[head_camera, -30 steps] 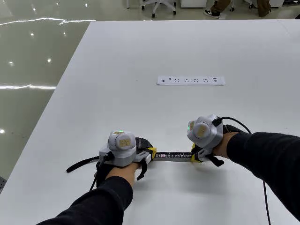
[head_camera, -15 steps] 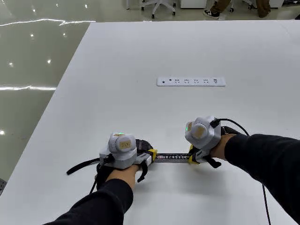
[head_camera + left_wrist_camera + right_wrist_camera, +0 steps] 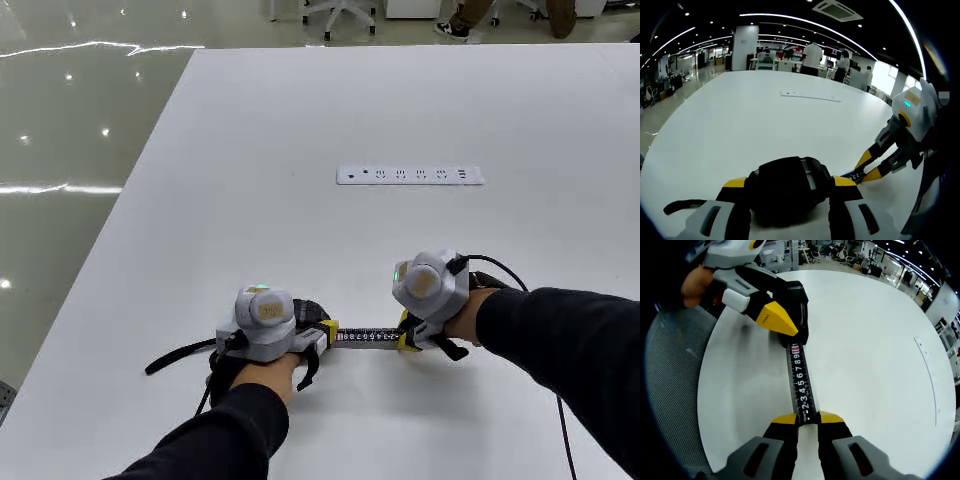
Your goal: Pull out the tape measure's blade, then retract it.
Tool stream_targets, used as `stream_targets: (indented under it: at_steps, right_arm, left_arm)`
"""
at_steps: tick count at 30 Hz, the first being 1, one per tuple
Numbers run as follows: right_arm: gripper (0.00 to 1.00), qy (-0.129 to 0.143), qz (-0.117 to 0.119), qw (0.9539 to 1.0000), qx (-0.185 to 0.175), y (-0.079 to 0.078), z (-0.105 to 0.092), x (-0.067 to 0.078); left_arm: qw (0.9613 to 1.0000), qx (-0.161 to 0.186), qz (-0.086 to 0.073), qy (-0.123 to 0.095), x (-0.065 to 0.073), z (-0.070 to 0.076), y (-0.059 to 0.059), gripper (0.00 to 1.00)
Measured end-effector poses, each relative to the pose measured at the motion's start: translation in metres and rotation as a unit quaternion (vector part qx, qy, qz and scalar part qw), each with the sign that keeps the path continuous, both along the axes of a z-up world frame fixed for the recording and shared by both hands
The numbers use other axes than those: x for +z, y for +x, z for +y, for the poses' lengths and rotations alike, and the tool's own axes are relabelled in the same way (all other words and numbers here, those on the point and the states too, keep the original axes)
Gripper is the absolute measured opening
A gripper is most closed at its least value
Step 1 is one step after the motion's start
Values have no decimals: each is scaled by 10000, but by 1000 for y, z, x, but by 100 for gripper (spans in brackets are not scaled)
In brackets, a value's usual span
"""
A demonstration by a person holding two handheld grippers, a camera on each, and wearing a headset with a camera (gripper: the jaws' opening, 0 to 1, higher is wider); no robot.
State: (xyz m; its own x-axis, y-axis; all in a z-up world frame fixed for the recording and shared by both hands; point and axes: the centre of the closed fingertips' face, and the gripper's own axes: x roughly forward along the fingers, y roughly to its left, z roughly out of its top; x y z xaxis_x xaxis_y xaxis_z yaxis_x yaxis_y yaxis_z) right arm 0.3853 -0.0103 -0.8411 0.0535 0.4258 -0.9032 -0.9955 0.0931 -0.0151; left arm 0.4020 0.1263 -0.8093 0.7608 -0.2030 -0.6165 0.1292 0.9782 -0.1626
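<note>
A black tape measure case (image 3: 786, 186) sits on the white table, clamped between the yellow-tipped jaws of my left gripper (image 3: 318, 334). Its numbered blade (image 3: 800, 380) runs out a short way to my right gripper (image 3: 806, 418), which is shut on the blade's end. In the head view the blade (image 3: 366, 335) stretches flat between the left gripper and the right gripper (image 3: 408, 340), near the table's front edge. The right gripper view shows the case (image 3: 795, 300) held by the left gripper's fingers (image 3: 776, 319). A black wrist strap (image 3: 176, 353) trails left from the case.
A white power strip (image 3: 410, 176) lies flat in the middle of the table (image 3: 400, 110). A black cable (image 3: 500, 262) loops behind my right hand. The table's left edge drops to a glossy floor (image 3: 60, 150). Office chairs and people stand far behind.
The right gripper has slid slightly left toward the case, so the exposed blade is a bit shorter. The left gripper holds its place.
</note>
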Motion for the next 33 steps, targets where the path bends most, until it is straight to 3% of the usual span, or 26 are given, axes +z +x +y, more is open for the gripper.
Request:
stream_targets:
  at_steps: [33]
  right_arm:
    - [10,231,15,9997,-3,-2,19,2]
  left_arm:
    - [9999,-26,29,-137,-1,1,1,59]
